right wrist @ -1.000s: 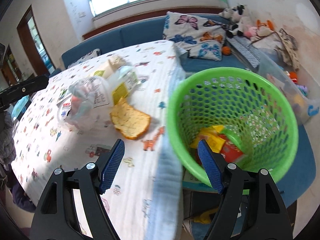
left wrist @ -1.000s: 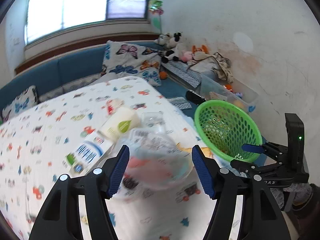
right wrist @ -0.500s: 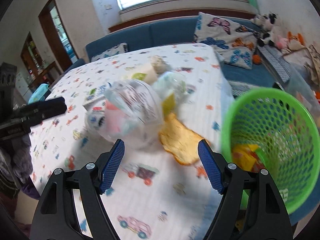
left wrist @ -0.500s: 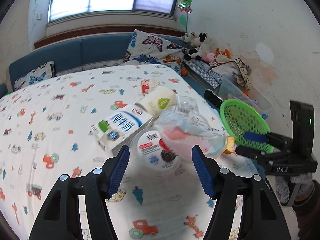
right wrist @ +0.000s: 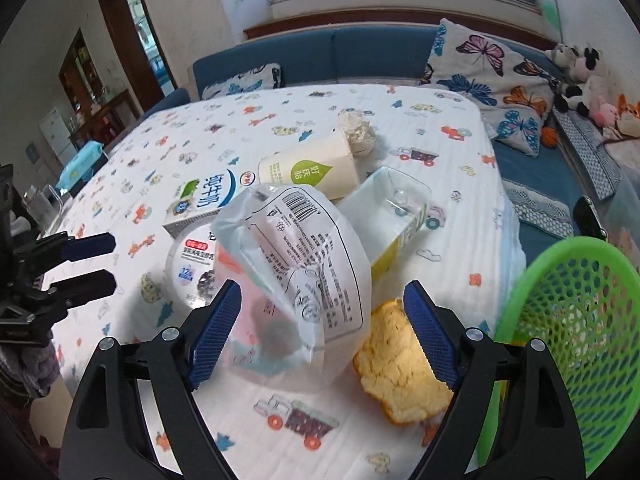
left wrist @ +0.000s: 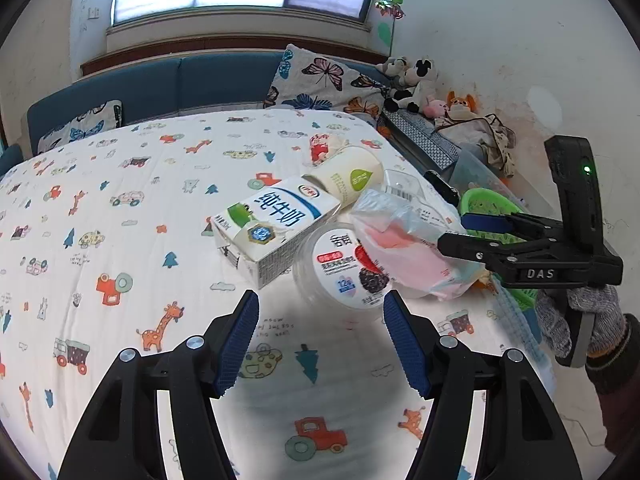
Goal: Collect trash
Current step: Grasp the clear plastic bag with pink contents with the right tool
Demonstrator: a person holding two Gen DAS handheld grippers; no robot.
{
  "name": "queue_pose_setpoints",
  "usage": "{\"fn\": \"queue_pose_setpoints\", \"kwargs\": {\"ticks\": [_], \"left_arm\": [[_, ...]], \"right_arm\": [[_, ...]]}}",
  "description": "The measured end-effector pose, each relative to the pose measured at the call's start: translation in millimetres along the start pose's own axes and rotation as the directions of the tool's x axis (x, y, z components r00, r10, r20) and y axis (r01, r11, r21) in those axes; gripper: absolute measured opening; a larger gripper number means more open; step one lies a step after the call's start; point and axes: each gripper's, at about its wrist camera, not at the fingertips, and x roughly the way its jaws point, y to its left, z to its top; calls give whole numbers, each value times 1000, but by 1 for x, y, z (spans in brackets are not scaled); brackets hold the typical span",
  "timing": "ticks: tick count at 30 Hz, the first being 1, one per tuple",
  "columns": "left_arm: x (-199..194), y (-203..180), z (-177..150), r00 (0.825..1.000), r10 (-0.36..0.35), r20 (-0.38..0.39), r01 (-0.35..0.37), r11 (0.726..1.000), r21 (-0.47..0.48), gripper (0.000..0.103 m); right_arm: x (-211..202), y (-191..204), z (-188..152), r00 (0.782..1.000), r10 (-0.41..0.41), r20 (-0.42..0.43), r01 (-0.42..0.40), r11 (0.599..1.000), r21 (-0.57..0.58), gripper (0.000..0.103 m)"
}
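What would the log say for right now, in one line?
task: collect trash | left gripper: open, empty, facing yogurt cup | right gripper: opening over plastic bag | green basket: beside bed edge

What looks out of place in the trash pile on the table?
A piece of bread lies bare on the tablecloth beside the plastic bag. The milk carton is torn open at one end.

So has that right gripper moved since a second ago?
Yes. The right gripper swung left, from the green basket to over the plastic bag; jaws opening.
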Motion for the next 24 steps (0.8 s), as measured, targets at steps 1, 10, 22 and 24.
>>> {"fn": "queue_pose_setpoints", "kwargs": {"ticks": [1, 10, 22, 24], "left_arm": [[1, 1, -1, 1000, -1, -2, 1, 1000, -4, 63], [7, 6, -5, 1000, -7, -25, 7, 1000, -11, 63], [20, 0, -7, 998, -15, -53, 15, 1000, -3, 64], [22, -4, -7, 998, -14, -57, 15, 1000, 7, 68]], "right_arm": [[5, 0, 1, 1000, -1, -7, 1, 1000, -8, 83], [26, 3, 4, 998, 42, -39, -42, 999, -23, 82], [10, 5, -2, 999, 48, -26, -48, 999, -15, 56], [1, 5, -4, 999, 43, -9, -43, 999, -14, 55]]}}
